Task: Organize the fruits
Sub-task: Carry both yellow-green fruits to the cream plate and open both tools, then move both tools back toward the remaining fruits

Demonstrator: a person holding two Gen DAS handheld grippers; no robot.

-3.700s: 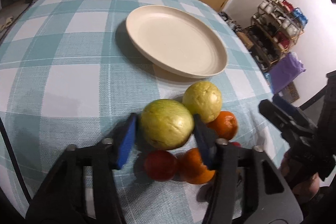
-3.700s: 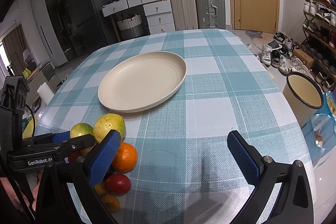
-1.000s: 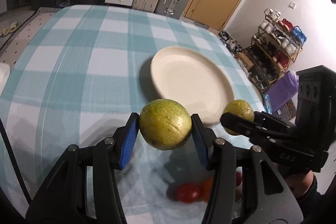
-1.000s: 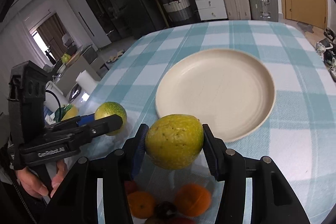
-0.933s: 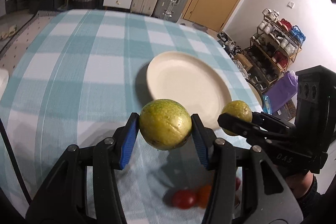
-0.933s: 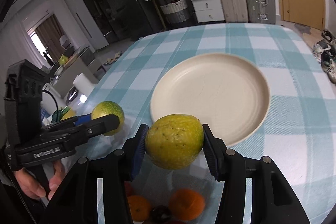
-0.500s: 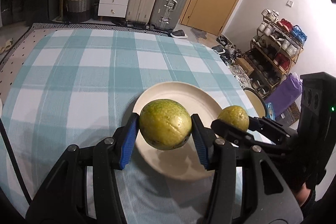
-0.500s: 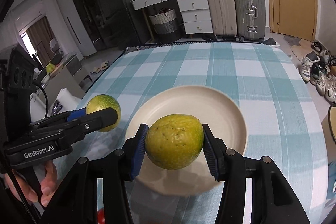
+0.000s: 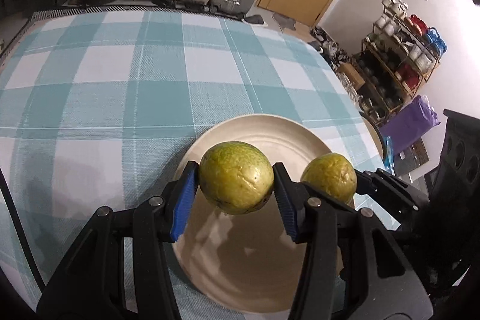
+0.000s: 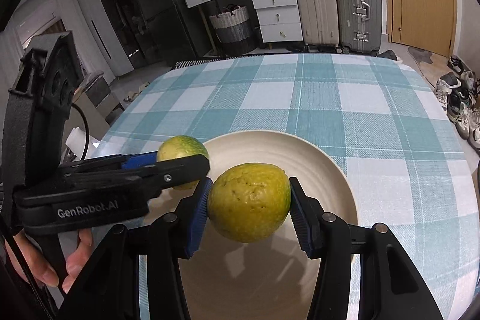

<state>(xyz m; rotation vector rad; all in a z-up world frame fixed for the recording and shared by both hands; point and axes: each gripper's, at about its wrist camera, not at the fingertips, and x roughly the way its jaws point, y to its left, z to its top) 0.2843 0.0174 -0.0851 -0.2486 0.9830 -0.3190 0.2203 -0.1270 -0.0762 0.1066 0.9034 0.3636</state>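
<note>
Your left gripper (image 9: 235, 194) is clamped on a green-yellow guava (image 9: 236, 177), both blue pads pressed against its sides, and it hangs over the near-left part of the cream plate (image 9: 261, 284). Your right gripper (image 10: 248, 207) is closed the same way on a second, yellower guava (image 10: 249, 201), held over the plate's near half, just right of the first fruit. The two guavas sit side by side, close but not touching.

A second ago both fruits were short of the plate, above the checked tablecloth (image 9: 120, 86), with the small red and orange fruits visible below them; those are now out of view and the plate fills the space beneath your grippers. Neither grip has changed: the jaws stand at the same width as before. Your left hand (image 10: 57, 260) shows at the handle in the right wrist view.
</note>
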